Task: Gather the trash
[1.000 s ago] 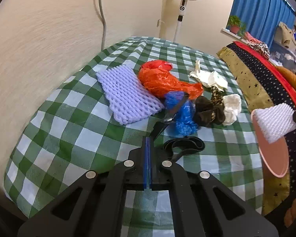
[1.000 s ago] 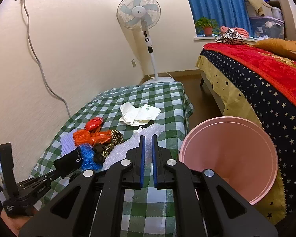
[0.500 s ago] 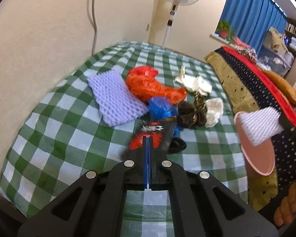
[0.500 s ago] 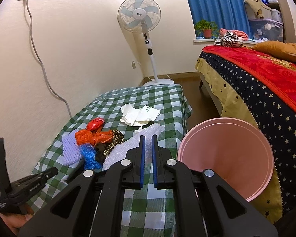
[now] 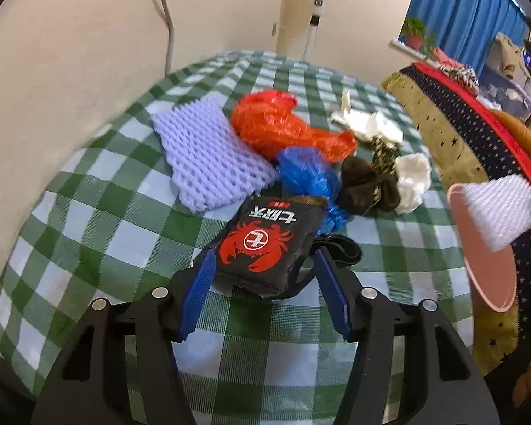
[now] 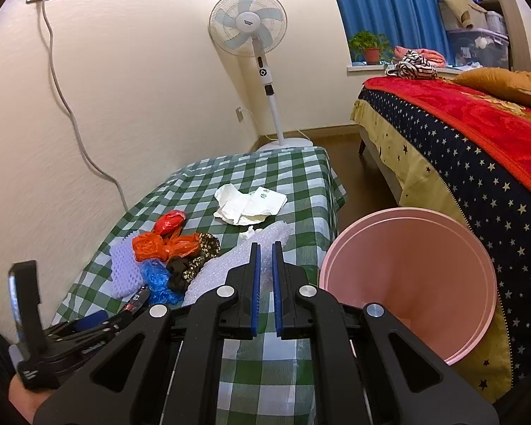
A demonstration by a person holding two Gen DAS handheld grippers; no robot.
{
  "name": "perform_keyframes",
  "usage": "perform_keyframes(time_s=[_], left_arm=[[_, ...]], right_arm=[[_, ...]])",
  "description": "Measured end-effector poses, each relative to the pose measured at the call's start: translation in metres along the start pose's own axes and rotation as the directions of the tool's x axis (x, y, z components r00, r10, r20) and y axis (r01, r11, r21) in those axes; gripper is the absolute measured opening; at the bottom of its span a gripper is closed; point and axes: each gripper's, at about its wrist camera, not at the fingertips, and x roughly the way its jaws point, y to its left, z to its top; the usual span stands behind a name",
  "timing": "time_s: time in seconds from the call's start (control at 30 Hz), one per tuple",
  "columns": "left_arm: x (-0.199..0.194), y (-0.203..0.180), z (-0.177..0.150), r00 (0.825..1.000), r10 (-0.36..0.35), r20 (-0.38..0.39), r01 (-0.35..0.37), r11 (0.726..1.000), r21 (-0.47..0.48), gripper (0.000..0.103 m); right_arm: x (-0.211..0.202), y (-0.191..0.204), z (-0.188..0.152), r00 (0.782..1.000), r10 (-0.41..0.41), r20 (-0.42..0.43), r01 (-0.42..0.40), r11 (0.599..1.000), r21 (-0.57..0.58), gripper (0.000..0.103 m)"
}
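My left gripper (image 5: 263,285) is open, its jaws on either side of a black snack packet with a red crab print (image 5: 267,242) that lies on the green checked table (image 5: 106,233). Behind it lie a purple foam net (image 5: 205,157), an orange plastic bag (image 5: 283,127), a blue bag (image 5: 309,177), dark scraps (image 5: 364,184) and white paper (image 5: 368,124). My right gripper (image 6: 264,283) is shut on a white foam net (image 6: 230,269), seen in the left view (image 5: 502,209) over the pink bin (image 6: 414,279).
A wall runs along the table's left side, with a cable (image 6: 70,113). A standing fan (image 6: 251,35) stands behind the table. A bed with a starred cover (image 6: 460,163) lies to the right, just beyond the bin.
My left gripper was shut on the black packet and has opened. The packet now lies flat on the table between its jaws. The right gripper has held still with the foam net.
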Motion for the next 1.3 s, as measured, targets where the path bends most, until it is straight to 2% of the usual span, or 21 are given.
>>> perform_keyframes(time_s=[0.17,0.23,0.4,0.5,0.6,0.63,0.73,0.8,1.03,1.3], left_arm=[[0.012,-0.001,-0.003,0.999,0.003,-0.035,-0.003,1.000,0.007,0.057],[0.011,0.001,-0.002,1.000,-0.001,-0.029,0.001,1.000,-0.005,0.048],[0.003,0.004,-0.002,0.999,-0.038,-0.013,0.037,0.999,-0.021,0.033],[-0.003,0.002,-0.001,0.999,-0.044,0.000,0.044,0.999,-0.021,0.027],[-0.011,0.002,0.001,0.998,-0.068,0.018,0.069,0.997,-0.027,0.026],[-0.013,0.002,0.001,0.997,-0.071,0.021,0.072,0.997,-0.024,0.019],[-0.017,0.001,0.002,0.997,-0.074,0.029,0.074,0.997,-0.014,0.008],[-0.019,0.000,0.002,0.997,-0.064,0.038,0.064,0.998,-0.006,0.005],[-0.032,-0.001,0.007,0.995,-0.040,0.089,0.039,0.999,0.021,0.005],[-0.053,-0.007,0.014,0.987,-0.052,0.155,0.045,0.998,0.046,0.005]], right_arm=[[0.002,-0.002,0.000,1.000,0.001,-0.003,-0.001,1.000,0.004,0.007],[0.003,-0.003,0.001,1.000,0.000,-0.004,0.000,1.000,0.005,0.007],[0.005,-0.003,0.001,1.000,-0.001,-0.008,0.001,1.000,0.004,0.007],[0.005,-0.003,0.000,1.000,-0.001,-0.008,0.001,1.000,0.002,0.007],[0.005,-0.003,-0.001,1.000,-0.003,-0.009,0.003,1.000,-0.003,0.007],[0.004,-0.003,-0.001,1.000,-0.004,-0.009,0.004,1.000,-0.004,0.007],[0.003,-0.002,-0.002,1.000,-0.008,-0.008,0.008,1.000,-0.008,0.007],[0.002,-0.002,-0.003,1.000,-0.012,-0.008,0.012,1.000,-0.012,0.007],[-0.005,-0.002,-0.002,1.000,-0.025,0.005,0.025,1.000,-0.018,0.007],[-0.025,-0.003,0.006,0.997,-0.052,0.050,0.054,0.998,-0.041,0.007]])
